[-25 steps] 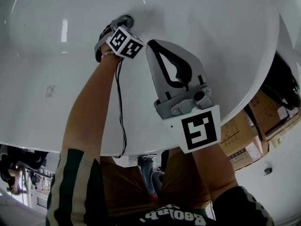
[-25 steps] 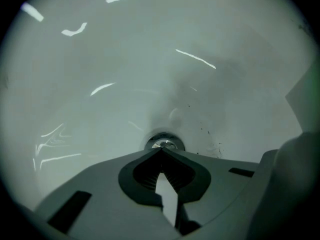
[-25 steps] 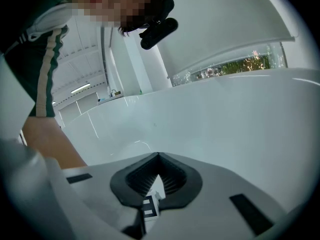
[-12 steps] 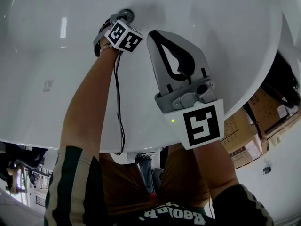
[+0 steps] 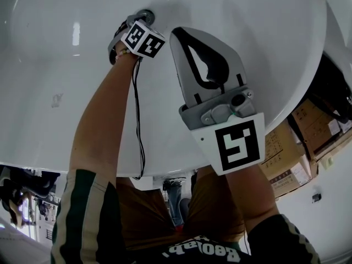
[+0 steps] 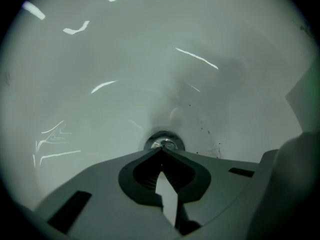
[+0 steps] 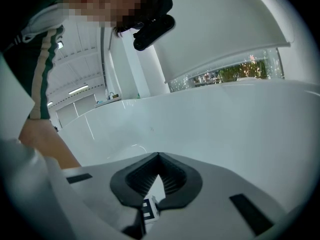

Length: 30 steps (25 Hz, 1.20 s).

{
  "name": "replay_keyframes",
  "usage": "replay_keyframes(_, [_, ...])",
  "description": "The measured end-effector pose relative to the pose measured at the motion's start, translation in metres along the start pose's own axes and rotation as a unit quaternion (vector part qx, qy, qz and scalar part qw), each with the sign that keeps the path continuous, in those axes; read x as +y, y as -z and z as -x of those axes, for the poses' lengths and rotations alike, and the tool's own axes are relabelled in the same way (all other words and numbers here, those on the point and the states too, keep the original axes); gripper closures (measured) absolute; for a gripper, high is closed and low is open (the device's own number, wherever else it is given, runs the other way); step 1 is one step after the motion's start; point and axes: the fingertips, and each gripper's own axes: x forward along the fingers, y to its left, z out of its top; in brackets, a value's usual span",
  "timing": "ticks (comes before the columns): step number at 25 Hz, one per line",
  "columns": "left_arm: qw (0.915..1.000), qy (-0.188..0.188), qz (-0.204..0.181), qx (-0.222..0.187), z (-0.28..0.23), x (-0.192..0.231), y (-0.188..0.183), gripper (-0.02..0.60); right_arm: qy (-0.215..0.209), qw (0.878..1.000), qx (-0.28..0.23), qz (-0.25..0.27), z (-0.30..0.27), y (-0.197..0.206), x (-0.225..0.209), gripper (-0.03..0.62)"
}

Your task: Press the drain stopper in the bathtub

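Observation:
The round chrome drain stopper (image 5: 147,14) sits in the floor of the white bathtub (image 5: 66,92). My left gripper (image 5: 137,21) reaches down to it, mostly hidden behind its marker cube (image 5: 142,39). In the left gripper view the jaws are shut and empty, and my left gripper (image 6: 161,151) has its tips right at the near edge of the stopper (image 6: 164,142); whether they touch it is unclear. My right gripper (image 5: 181,33) hangs higher over the tub, to the right, shut with nothing in it. In the right gripper view my right gripper (image 7: 158,155) faces the tub's curved wall (image 7: 225,119).
A black cable (image 5: 137,120) hangs from the left gripper along the person's forearm. Cardboard boxes (image 5: 308,131) stand outside the tub rim (image 5: 316,65) at the right. The person's legs show below the near rim.
The left gripper has edged slightly farther toward the drain stopper. The right gripper has drifted up a little and stays shut.

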Motion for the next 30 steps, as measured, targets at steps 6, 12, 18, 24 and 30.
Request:
replay_keyframes(6, [0.9996, -0.01, -0.025, -0.005, -0.001, 0.0, 0.003, 0.578, 0.005, 1.0, -0.003, 0.009, 0.001, -0.001, -0.001, 0.583])
replay_keyframes(12, [0.996, -0.023, 0.017, -0.084, 0.034, 0.009, -0.014, 0.578, -0.007, 1.0, 0.009, 0.015, 0.003, 0.008, -0.002, 0.583])
replay_keyframes(18, [0.99, -0.014, 0.059, -0.127, 0.09, 0.022, -0.026, 0.578, -0.054, 0.997, 0.05, 0.007, 0.006, 0.023, 0.014, 0.583])
replay_keyframes(24, [0.9812, -0.009, 0.101, -0.165, 0.161, 0.025, -0.019, 0.578, -0.046, 0.997, 0.05, -0.036, 0.02, 0.003, 0.023, 0.583])
replay_keyframes(30, [0.967, -0.025, 0.115, -0.226, 0.248, 0.043, -0.031, 0.578, -0.055, 0.998, 0.037, 0.001, 0.034, -0.043, 0.043, 0.583])
